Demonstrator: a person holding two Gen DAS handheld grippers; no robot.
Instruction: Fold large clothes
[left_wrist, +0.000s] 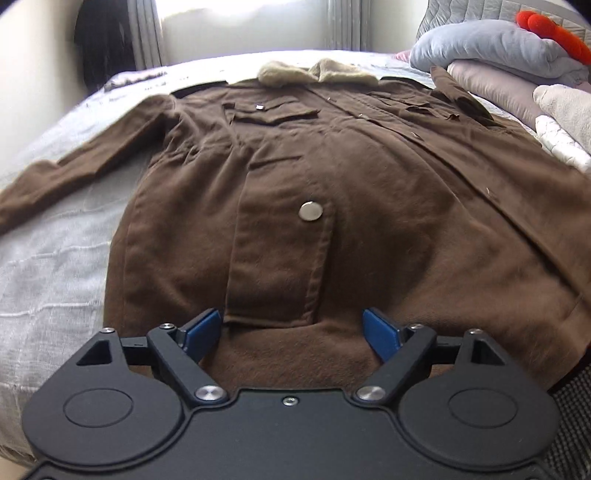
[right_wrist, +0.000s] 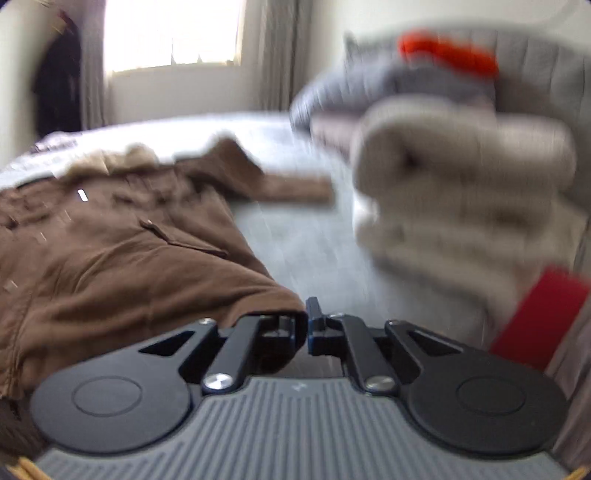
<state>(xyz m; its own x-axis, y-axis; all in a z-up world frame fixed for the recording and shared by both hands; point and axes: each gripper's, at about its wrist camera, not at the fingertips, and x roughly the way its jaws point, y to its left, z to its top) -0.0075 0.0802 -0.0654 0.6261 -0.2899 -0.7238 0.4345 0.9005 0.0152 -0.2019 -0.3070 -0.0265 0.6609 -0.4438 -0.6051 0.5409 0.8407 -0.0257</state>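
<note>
A large brown coat (left_wrist: 332, 177) lies spread face up on a bed (left_wrist: 55, 258) covered in a pale grey quilt, its fleece collar (left_wrist: 317, 72) toward the far edge near the window (left_wrist: 240, 14). One sleeve (left_wrist: 74, 173) stretches out flat across the quilt to the left in the left wrist view. A big pocket flap with a metal snap (left_wrist: 310, 211) sits in the middle of the coat's lower front.

The left gripper (left_wrist: 291, 330) hangs over the coat's hem with its blue-padded fingers (left_wrist: 201, 330) wide apart, one on each side of the pocket's lower edge, and nothing is between them.

The right gripper (right_wrist: 307, 328) is at the coat's lower corner (right_wrist: 273, 299). Its fingers are drawn together and the brown cloth runs right into the narrow gap between them, so they appear pinched on the hem. This view is blurred, so the grip itself is not sharp.

Beside the coat, on the right side of the bed, stands a stack of folded items: cream knitwear (right_wrist: 461, 177), a grey-blue garment (left_wrist: 491, 48) on a pale mauve one (left_wrist: 495, 86), and something bright orange-red (left_wrist: 550, 26) on top. The coat's other sleeve (right_wrist: 280, 186) reaches toward that stack and ends just beside it. A red object (right_wrist: 535, 317) shows at the right edge of the right wrist view. Dark clothing (right_wrist: 55, 85) hangs by the curtain (right_wrist: 280, 51) at the far wall.
</note>
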